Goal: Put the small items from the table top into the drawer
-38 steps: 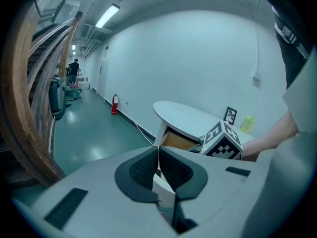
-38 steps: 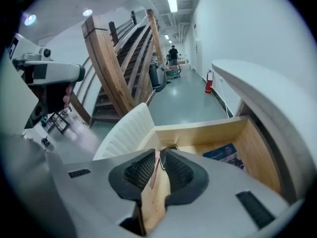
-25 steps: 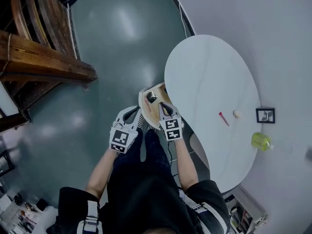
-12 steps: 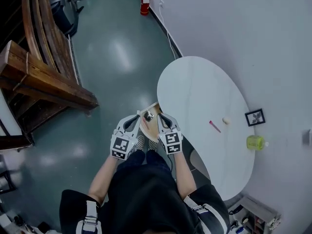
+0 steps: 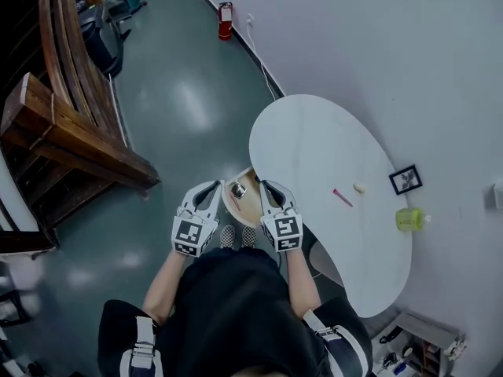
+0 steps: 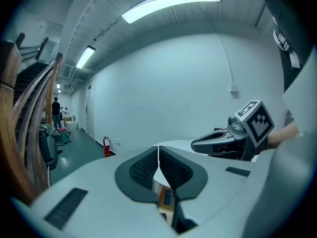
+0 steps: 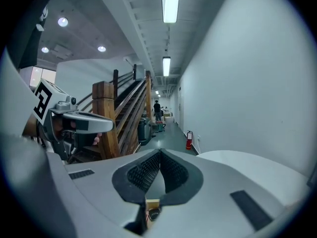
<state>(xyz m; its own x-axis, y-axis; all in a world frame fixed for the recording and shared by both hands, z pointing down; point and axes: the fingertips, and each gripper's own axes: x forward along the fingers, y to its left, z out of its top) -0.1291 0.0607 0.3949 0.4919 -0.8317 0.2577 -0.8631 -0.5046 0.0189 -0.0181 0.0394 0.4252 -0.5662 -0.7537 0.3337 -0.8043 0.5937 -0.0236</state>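
Observation:
The white oval table [image 5: 314, 148] has a wooden drawer [image 5: 245, 199] pulled out at its near left edge, with a small shiny dark item [image 5: 237, 188] lying in it. On the table top lie a pink stick [image 5: 343, 198], a small cream piece [image 5: 359, 188], a black picture frame [image 5: 405, 180] and a yellow-green bottle [image 5: 411, 220]. My left gripper [image 5: 211, 188] hangs just left of the drawer and my right gripper [image 5: 269, 187] just right of it. Both are shut and empty: the left gripper [image 6: 158, 155] and right gripper [image 7: 160, 157] show their pads touching.
A wooden staircase [image 5: 71, 148] runs along the left over the green floor. A red fire extinguisher [image 5: 225, 12] stands by the white wall at the far end. A low shelf [image 5: 416, 344] sits at the bottom right. The person's legs are under the drawer.
Both grippers have lifted up from the drawer and stand higher beside it. The head view has risen too, so the table looks smaller and more of the hall shows.

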